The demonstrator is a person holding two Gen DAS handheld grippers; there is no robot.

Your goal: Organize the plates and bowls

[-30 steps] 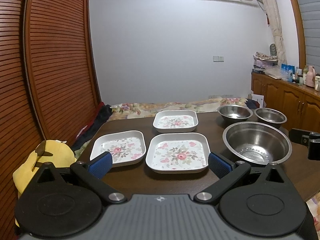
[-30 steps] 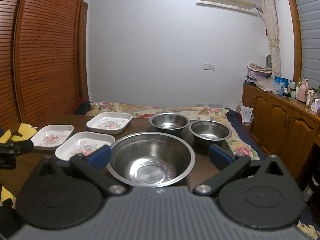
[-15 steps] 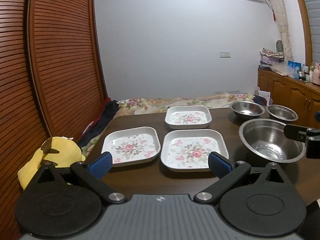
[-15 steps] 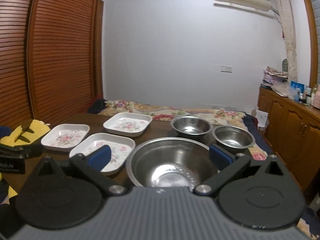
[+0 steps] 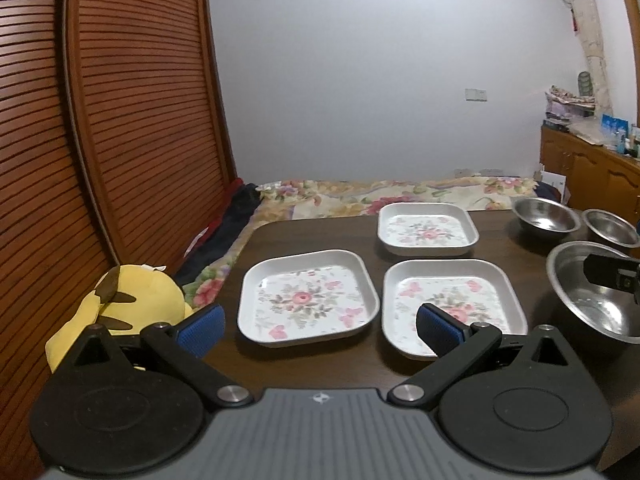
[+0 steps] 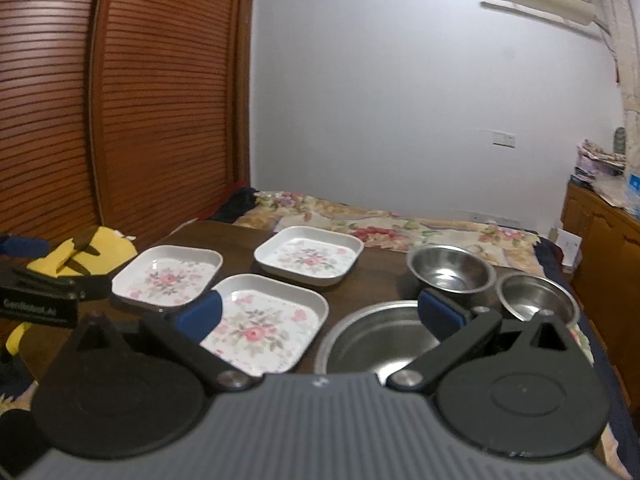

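Three white square plates with a flower print lie on the dark wooden table [image 5: 312, 232]: a near left plate [image 5: 306, 296], a near right plate [image 5: 452, 300] and a far plate [image 5: 428, 230]. To their right stand a large steel bowl [image 5: 596, 292] and two small steel bowls [image 5: 546, 216] [image 5: 610, 228]. My left gripper [image 5: 318, 326] hovers open in front of the near left plate, holding nothing. My right gripper [image 6: 318, 314] is open above the near right plate [image 6: 260, 320] and the large bowl [image 6: 380, 336], also holding nothing.
A yellow plush toy [image 5: 128, 300] sits at the table's left edge, beside a slatted wooden wall [image 5: 120, 120]. A bed with a floral cover [image 5: 400, 196] lies behind the table. Wooden cabinets [image 5: 592, 172] with clutter stand on the right.
Both grippers have swung to the left, so the plates and bowls sit further right in each view. The left one now faces the near left plate. Nothing on the table has moved.
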